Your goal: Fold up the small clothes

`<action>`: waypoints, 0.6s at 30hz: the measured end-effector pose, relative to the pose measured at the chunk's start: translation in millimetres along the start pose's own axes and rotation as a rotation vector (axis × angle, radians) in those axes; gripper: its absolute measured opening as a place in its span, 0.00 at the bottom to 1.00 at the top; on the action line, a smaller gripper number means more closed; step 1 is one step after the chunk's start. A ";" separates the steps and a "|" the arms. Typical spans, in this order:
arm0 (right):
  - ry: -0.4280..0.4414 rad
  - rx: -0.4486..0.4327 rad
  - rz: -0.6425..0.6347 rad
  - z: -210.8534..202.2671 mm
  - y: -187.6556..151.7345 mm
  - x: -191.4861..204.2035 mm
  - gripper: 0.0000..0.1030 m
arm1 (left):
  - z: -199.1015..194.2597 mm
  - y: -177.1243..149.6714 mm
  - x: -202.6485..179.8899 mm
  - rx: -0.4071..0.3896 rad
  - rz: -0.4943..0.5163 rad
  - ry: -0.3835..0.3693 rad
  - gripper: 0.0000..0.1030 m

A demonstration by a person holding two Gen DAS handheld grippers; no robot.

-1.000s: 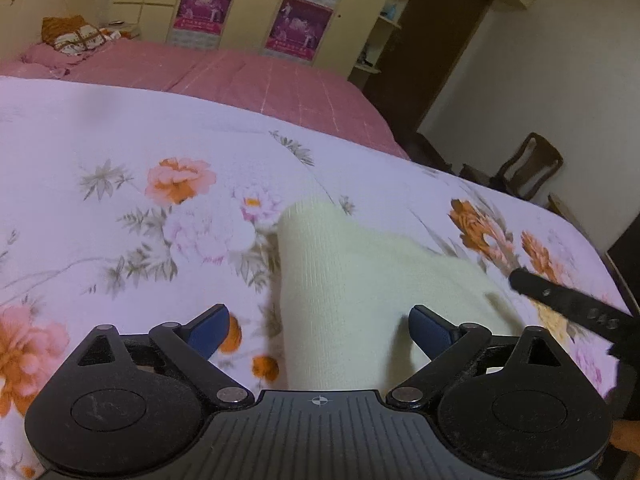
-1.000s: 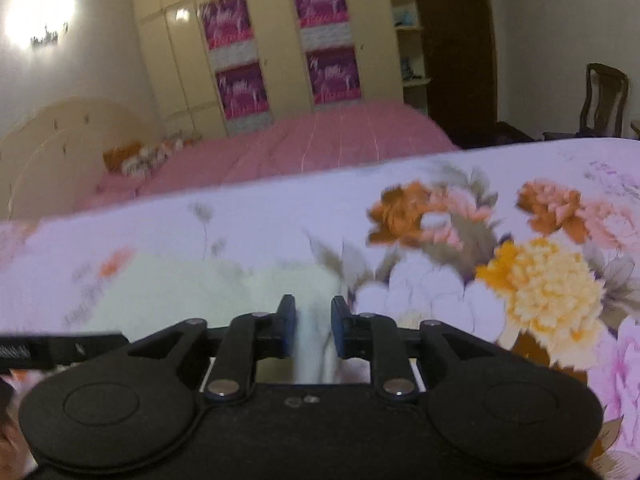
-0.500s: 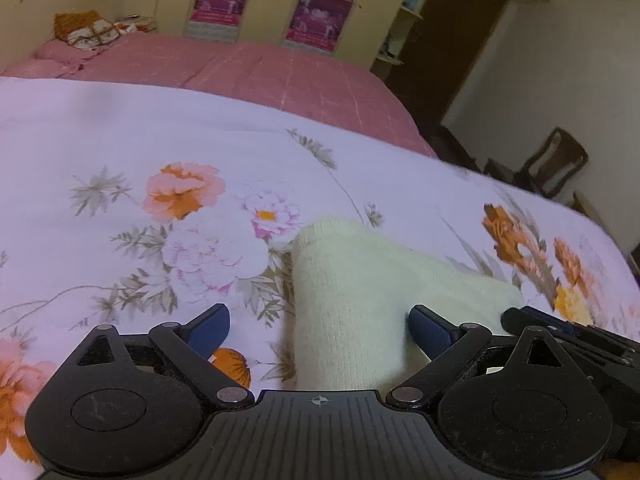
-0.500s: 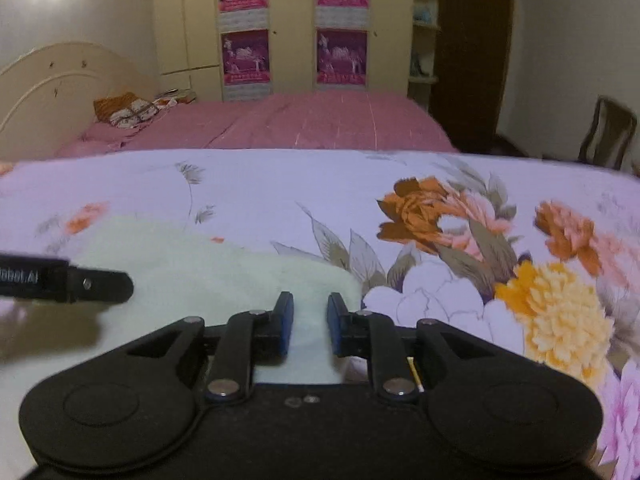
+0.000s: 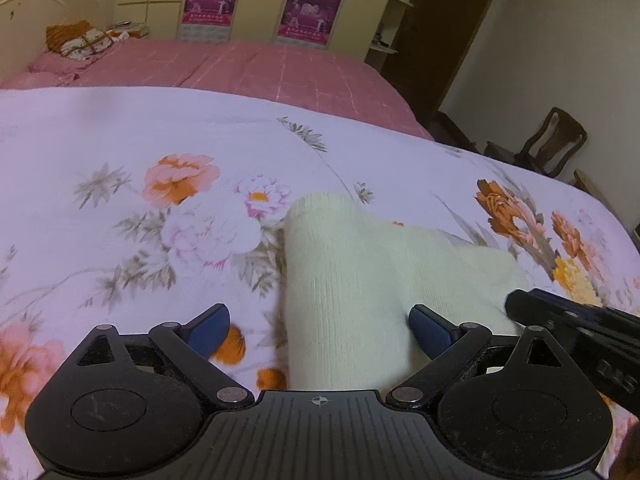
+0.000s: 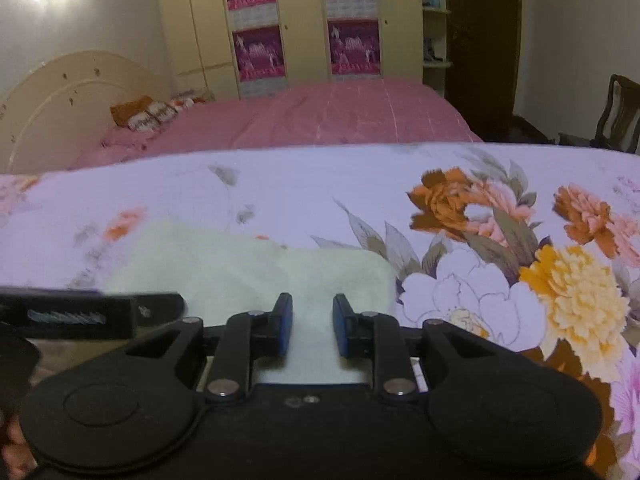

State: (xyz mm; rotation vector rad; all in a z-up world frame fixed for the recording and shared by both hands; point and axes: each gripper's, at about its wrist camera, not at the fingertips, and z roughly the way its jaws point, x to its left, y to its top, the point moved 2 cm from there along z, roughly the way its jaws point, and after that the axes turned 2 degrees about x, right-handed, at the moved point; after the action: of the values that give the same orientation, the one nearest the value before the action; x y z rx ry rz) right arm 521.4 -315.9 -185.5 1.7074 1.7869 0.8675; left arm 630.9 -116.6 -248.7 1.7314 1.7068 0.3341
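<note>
A small cream knit garment lies folded flat on the floral bedspread. My left gripper is wide open just above its near left part, empty. In the right wrist view the garment lies ahead and left. My right gripper hovers over its right end, jaws partly open with a narrow gap, holding nothing. The right gripper's finger shows as a black bar at the right of the left wrist view. The left gripper shows as a black bar in the right wrist view.
A pink bed with a pillow stands behind the floral surface. A cream wardrobe with purple posters lines the back wall. A dark wooden chair stands at the right near a dark doorway.
The right gripper's jaws have opened wider, from nearly shut to a narrow gap. The left gripper stayed wide open and shifted slightly over the garment.
</note>
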 end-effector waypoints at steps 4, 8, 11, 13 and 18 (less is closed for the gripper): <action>0.015 -0.031 -0.017 -25.7 -12.5 7.3 0.27 | -17.5 -12.9 -5.8 -0.008 0.048 -0.002 0.93; -0.011 -0.008 -0.058 -33.7 -33.4 13.5 0.30 | -32.6 -29.7 -9.3 -0.005 0.090 -0.004 0.93; -0.055 0.008 -0.082 -33.1 -41.3 13.1 0.30 | -38.8 -37.9 -9.6 0.000 0.103 -0.001 0.93; -0.068 0.020 -0.070 -36.8 -38.5 12.9 0.31 | -43.4 -40.2 -9.3 -0.002 0.110 0.006 0.93; -0.051 -0.012 -0.055 -69.3 -44.3 20.6 0.31 | -63.1 -47.6 -10.3 -0.019 0.145 0.010 0.93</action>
State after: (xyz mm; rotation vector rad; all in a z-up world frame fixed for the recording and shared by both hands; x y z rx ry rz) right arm 438.9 -302.2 -171.5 1.6508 1.7826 0.8026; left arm 553.8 -112.8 -228.5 1.8463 1.5832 0.4230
